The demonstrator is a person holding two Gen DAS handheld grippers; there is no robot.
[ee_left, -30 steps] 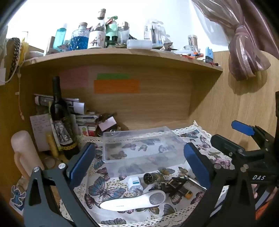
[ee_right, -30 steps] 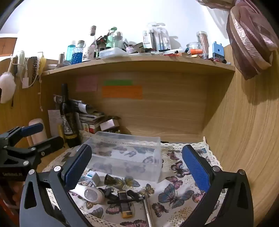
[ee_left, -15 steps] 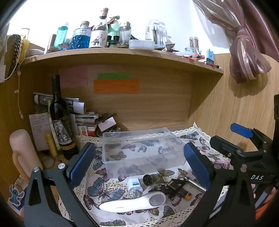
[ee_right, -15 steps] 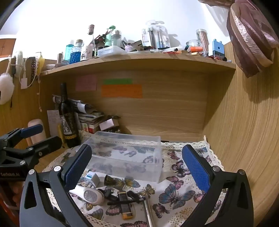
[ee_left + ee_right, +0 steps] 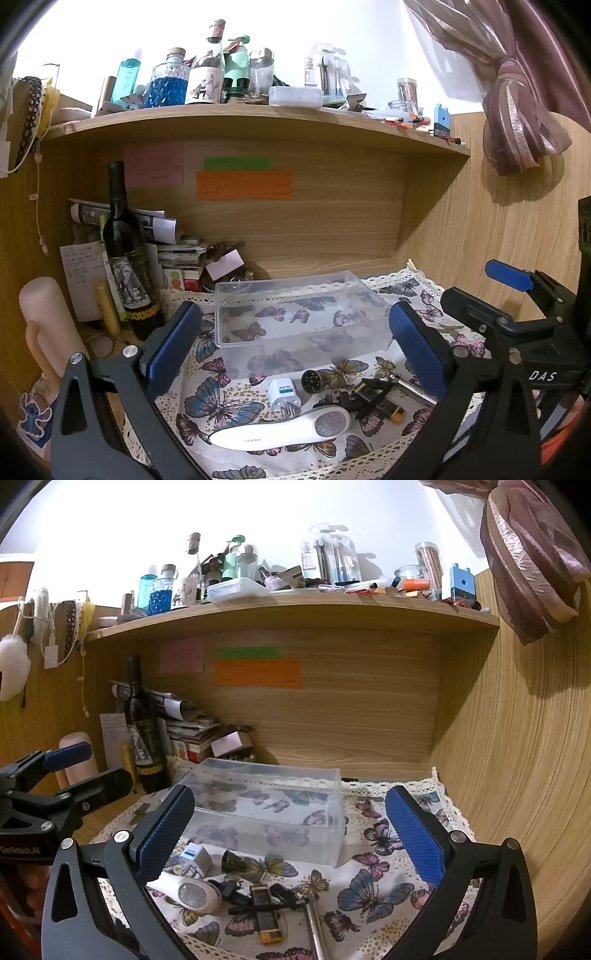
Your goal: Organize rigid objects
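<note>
Little has moved since the earlier frames: both tools hover at much the same height, the view only drifting slightly, and the objects lie as they did.

The clear plastic bin (image 5: 301, 319), rectangular and thin-walled, sits mid-table on the butterfly-print cloth (image 5: 218, 402), whose lace edge shows through its walls. In front of it lies the clutter: a smooth white wand (image 5: 280, 430) with a round mesh head, a small white plug (image 5: 282, 393) with blue label and metal prongs, a dark cylinder (image 5: 312, 378) with a dotted end face, and a black tangle (image 5: 369, 397) of clips and a yellow-tipped piece that is hard to make out. A metal rod (image 5: 314, 923) runs off the bottom edge of the right view.

The left tool (image 5: 295, 350) is spread wide, its blue textured pads bracketing the bin, gripping nothing. The right tool (image 5: 288, 834) is likewise wide apart and holds nothing; its neighbour shows at each view's edge, partly cut off.

Behind, a dark glass bottle (image 5: 125, 258) with an elephant label stands upright beside stacked papers (image 5: 173, 254). Coloured notes (image 5: 243, 182) stick to the wood-grain back panel, writing illegible. A shelf (image 5: 258, 118) above carries crowded bottles and jars. A pink curtain (image 5: 517, 110) hangs knotted at right.
</note>
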